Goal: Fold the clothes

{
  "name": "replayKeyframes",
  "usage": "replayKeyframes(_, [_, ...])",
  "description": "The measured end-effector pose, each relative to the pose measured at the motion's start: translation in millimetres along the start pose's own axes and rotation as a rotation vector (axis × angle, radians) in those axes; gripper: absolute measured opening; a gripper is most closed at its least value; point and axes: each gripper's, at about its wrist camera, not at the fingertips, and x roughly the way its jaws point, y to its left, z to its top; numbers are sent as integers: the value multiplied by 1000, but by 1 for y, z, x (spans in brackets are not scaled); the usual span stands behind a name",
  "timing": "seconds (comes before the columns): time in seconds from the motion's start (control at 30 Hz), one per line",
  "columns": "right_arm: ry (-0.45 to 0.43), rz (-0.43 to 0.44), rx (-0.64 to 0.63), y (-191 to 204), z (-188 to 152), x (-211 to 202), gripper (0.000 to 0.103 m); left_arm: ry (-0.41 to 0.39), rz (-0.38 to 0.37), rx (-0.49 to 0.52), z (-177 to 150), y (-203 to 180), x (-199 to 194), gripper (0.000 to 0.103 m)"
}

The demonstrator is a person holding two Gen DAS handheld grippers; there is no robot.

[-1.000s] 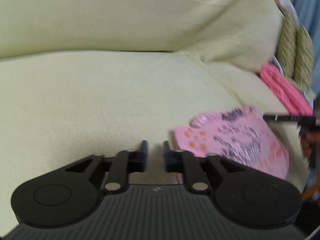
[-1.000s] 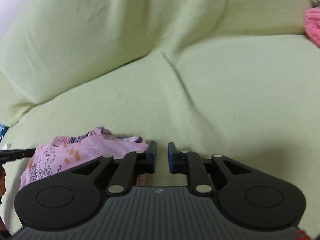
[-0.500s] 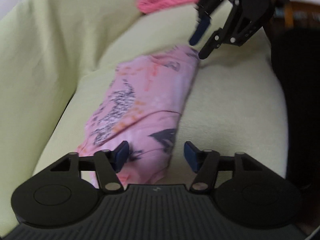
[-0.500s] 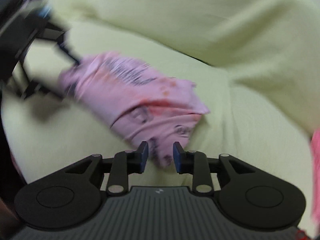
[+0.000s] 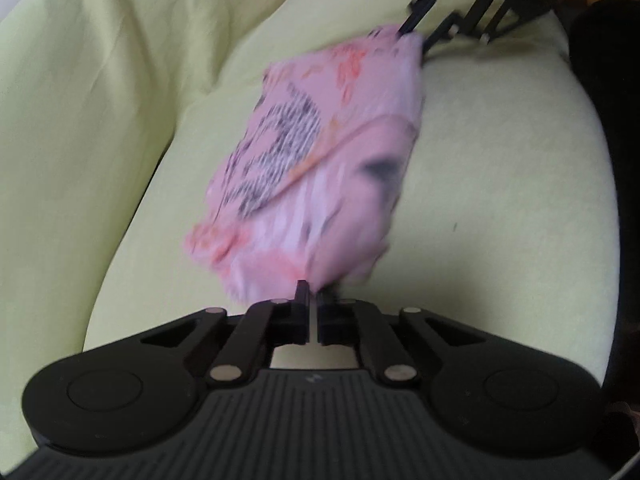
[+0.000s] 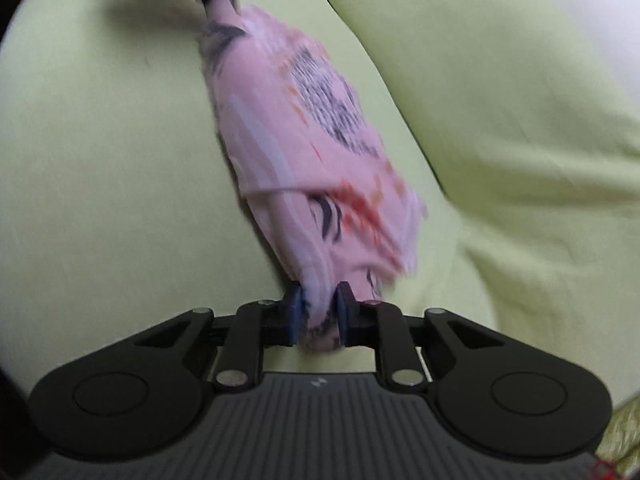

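Sofa (image 5: pixel 500 168) in pale green fills our view. Half a second ago both jaws stood apart; now our left hand-held gripper (image 5: pixel 313 294) and right hand-held gripper (image 6: pixel 319 300) each pinch an end of the pink garment (image 5: pixel 320 168), stretched above the seat.

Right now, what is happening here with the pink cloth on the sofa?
A person is folding clothes with two handheld grippers. Each gripper has its jaws shut on one end of the pink cloth: the left gripper on one end, the right gripper on the opposite end. The cloth is stretched between them over the green sofa. The picture is blurred, so whether it is clear of the cushion is unclear.
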Motion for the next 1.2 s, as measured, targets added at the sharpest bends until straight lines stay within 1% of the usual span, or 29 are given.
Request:
replayKeyframes(0.03, [11, 3, 11, 0, -3, -2, 21, -2, 3, -14, -3, 0, -3, 1])
replayKeyframes(0.07, [20, 6, 20, 0, -5, -5, 19, -17, 2, -29, -3, 0, -9, 6])
replayKeyframes(0.1, [16, 4, 23, 0, -5, -10, 19, -32, 1, -45, -3, 0, -16, 9])
replayKeyframes(0.13, [9, 0, 23, 1, -5, -15, 24, -53, 7, -41, -1, -4, -22, 16])
replayKeyframes(0.17, [-4, -3, 21, 3, -3, -20, 34, -73, 12, -38, 1, -8, -29, 30])
replayKeyframes(0.23, [-33, -7, 16, 6, 1, -30, 45, -120, 27, -7, 9, -20, -38, 44])
replayKeyframes(0.27, [-44, -6, 4, 9, 4, -33, 47, -126, 25, 18, 15, -27, -36, 47])
replayKeyframes(0.33, [-61, -7, -30, 15, 11, -35, 51, -138, 21, 69, 26, -39, -31, 48])
replayKeyframes(0.37, [-65, -13, -50, 19, 14, -33, 52, -125, 33, 108, 30, -45, -24, 49])
replayKeyframes(0.4, [-64, -13, -65, 22, 15, -31, 52, -110, 52, 133, 34, -48, -16, 47])
replayKeyframes(0.43, [-61, -12, -78, 25, 17, -29, 52, -94, 71, 159, 37, -52, -7, 44])
replayKeyframes(0.47, [-58, -10, -91, 28, 18, -26, 52, -87, 76, 158, 41, -51, -5, 29])
replayKeyframes(0.5, [-57, -8, -104, 31, 18, -23, 52, -80, 81, 158, 44, -49, -2, 17])
replayKeyframes(0.53, [-58, -6, -117, 34, 18, -20, 52, -79, 80, 158, 45, -46, -3, 12])
replayKeyframes(0.63, [-85, -27, -143, 37, 23, -14, 52, -81, 65, 134, 42, -36, -9, 11])
replayKeyframes(0.7, [-85, -30, -122, 31, 25, -7, 48, -82, 52, 108, 36, -28, -13, 10])
replayKeyframes(0.73, [-76, -27, -122, 28, 23, -3, 23, -83, 45, 95, 34, -24, -15, 10])
replayKeyframes(0.77, [-65, -24, -128, 24, 21, 1, 18, -84, 38, 83, 31, -20, -18, 9])
replayKeyframes(0.8, [-68, -33, -137, 22, 18, 1, 18, -85, 32, 70, 29, -16, -20, 8])
replayKeyframes(0.9, [-57, -56, -105, 9, 10, -3, 15, -87, 12, 32, 21, -5, -27, 8])
replayKeyframes(1.03, [-13, -40, -94, 13, 1, -5, 8, -83, -10, 43, 16, -19, -26, 7])
replayKeyframes(1.2, [10, -23, -45, 14, -3, -6, 8, -61, -21, 13, 5, -21, -34, 7])
